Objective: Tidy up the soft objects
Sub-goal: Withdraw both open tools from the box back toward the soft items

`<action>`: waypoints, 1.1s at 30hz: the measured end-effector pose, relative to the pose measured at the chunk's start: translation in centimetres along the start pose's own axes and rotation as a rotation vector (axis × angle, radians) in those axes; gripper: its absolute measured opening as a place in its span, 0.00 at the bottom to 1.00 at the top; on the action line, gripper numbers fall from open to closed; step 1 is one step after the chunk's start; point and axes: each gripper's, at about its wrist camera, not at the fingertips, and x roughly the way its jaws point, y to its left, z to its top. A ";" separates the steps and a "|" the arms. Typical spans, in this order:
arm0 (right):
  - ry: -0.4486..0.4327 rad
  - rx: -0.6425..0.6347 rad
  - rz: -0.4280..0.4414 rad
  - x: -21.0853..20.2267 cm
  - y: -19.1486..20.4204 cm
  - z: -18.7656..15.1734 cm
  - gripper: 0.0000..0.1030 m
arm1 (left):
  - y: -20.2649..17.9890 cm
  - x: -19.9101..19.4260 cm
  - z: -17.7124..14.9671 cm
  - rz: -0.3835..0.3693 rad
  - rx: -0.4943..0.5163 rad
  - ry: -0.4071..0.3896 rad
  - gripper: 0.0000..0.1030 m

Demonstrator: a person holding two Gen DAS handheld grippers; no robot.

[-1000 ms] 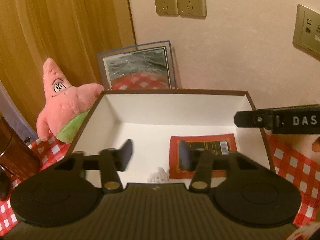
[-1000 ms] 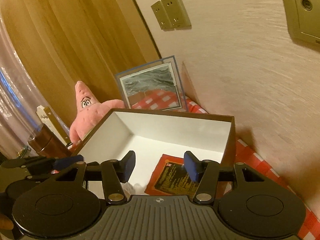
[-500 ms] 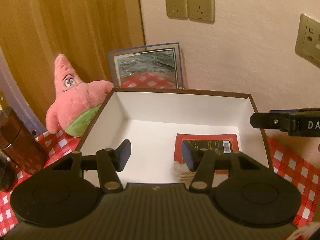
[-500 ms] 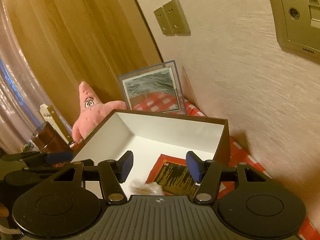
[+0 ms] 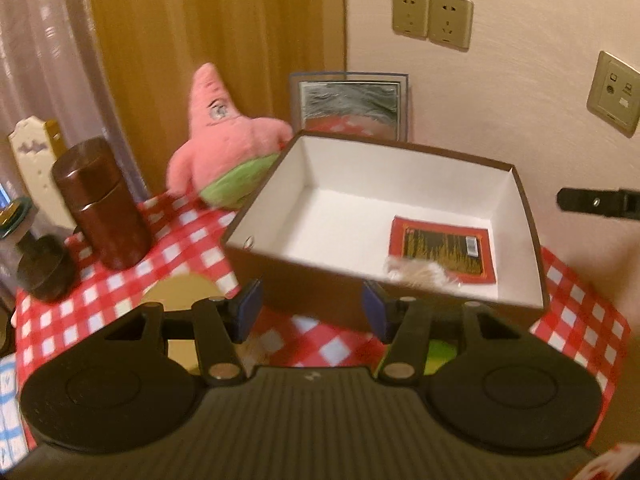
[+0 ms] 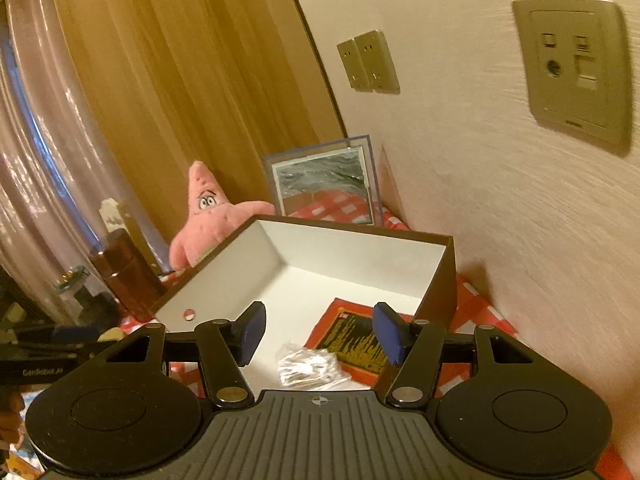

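Occlusions and unreadable detail, both wrist views

Left wrist view motion-blurred: pale fluffy item (image 5: 416, 274) in brown box (image 5: 304, 280) has no readable outline. Printing on red packet (image 5: 442, 250) illegible. Pink star plush (image 5: 224, 148): lower body hidden behind box wall. Right gripper (image 5: 600, 202) cut off by frame edge, fingertips unseen. Green object (image 5: 440, 354) mostly hidden beneath left gripper (image 5: 312, 312).

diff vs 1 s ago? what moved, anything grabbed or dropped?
The left hand-held gripper pulled back out of the box: its fingertips were over the white floor, now they sit before the near wall, jaws apart and empty. A small pale crinkly bundle now lies in the box by the red packet. The right hand-held gripper is open, nothing between its pads. Pink plush star, box and packet did not move.
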 end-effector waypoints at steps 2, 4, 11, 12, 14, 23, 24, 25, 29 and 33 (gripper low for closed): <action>-0.005 0.016 0.002 -1.0 0.2 -0.3 0.58 | 0.9 -1.2 -1.1 0.008 -0.015 0.004 0.51; -0.009 0.026 -0.002 -2.0 0.5 -0.8 0.58 | 1.7 -2.4 -2.3 0.013 -0.029 0.004 0.51; 0.003 0.035 -0.010 -5.1 3.0 -3.1 0.58 | 5.0 -6.4 -6.4 0.045 -0.079 0.017 0.51; 0.008 0.030 -0.009 -5.6 3.7 -3.6 0.58 | 5.4 -6.9 -6.9 0.048 -0.085 0.020 0.51; 0.016 0.011 -0.007 -6.4 5.0 -4.5 0.58 | 6.4 -7.8 -8.0 0.057 -0.093 0.028 0.51; 0.136 -0.084 0.068 -7.4 11.4 -10.5 0.58 | 9.5 -10.4 -13.5 0.064 -0.111 0.101 0.51; 0.161 -0.084 0.075 -7.1 12.0 -11.4 0.58 | 9.6 -10.3 -14.0 0.057 -0.116 0.112 0.51; 0.185 -0.085 0.078 -6.7 12.5 -12.2 0.58 | 9.8 -10.3 -14.6 0.048 -0.121 0.124 0.51; 0.283 -0.107 0.087 -4.9 14.4 -15.4 0.58 | 10.0 -10.0 -16.6 0.022 -0.133 0.161 0.51; 0.355 -0.120 0.071 -2.8 15.3 -17.8 0.58 | 10.0 -9.7 -18.3 0.006 -0.135 0.191 0.51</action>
